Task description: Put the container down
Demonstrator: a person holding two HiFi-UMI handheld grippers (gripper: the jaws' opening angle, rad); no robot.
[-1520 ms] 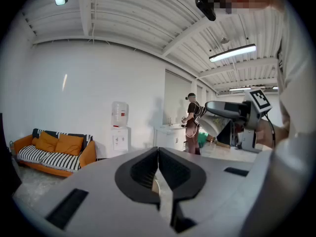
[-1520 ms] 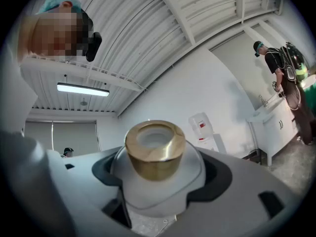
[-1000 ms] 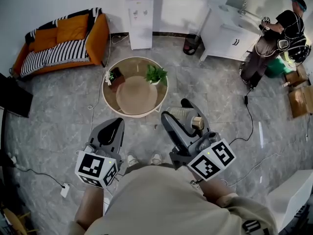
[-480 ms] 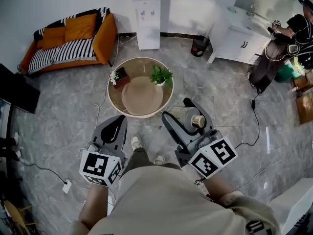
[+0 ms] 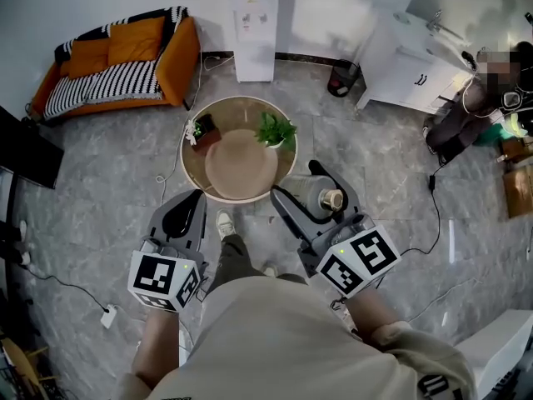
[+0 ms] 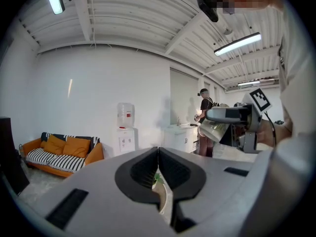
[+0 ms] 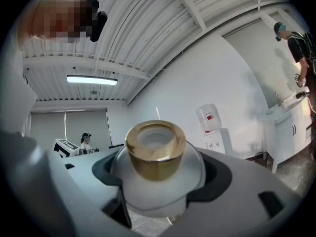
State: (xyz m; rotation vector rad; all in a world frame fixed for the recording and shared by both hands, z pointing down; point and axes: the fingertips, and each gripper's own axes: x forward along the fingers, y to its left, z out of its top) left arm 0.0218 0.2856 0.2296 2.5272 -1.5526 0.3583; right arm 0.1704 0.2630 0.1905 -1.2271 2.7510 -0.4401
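Container: a pale, frosted container point(image 5: 315, 197) with a gold collar point(image 7: 155, 149) round its mouth. It lies on its side in the air above the grey floor point(image 5: 108, 190) and rests on nothing.
Right tongs: the right tongs point(image 5: 310, 192) are clamped on the container's body, one jaw on each flank, with the mouth facing back along the jaws.
Left tongs: the left tongs point(image 6: 158, 154) have their jaws pressed together with nothing between them, and are held low at 9 o'clock of the container.
Progress: the container is grasped and carried, but the setting-down is not yet done. By my reading the lowering and the release are all left.
Likely landing: the round worktop point(image 5: 218, 192), at 10 o'clock of the container and near it, has a bare middle.
On the worktop: a green plant point(image 5: 274, 128) at its 1 o'clock edge and a small dark pot point(image 5: 200, 130) at its 10 o'clock edge.
In the way: the plant sits on the container's side of the worktop and is the thing to steer round. The person's shoe point(image 5: 225, 223) is underneath.
Farther out: a sofa point(image 5: 117, 57) at 11 o'clock, a water dispenser point(image 5: 254, 23) at 12, a white cabinet point(image 5: 408, 52) at 1, and another person point(image 5: 479, 111) at 2, all well apart.
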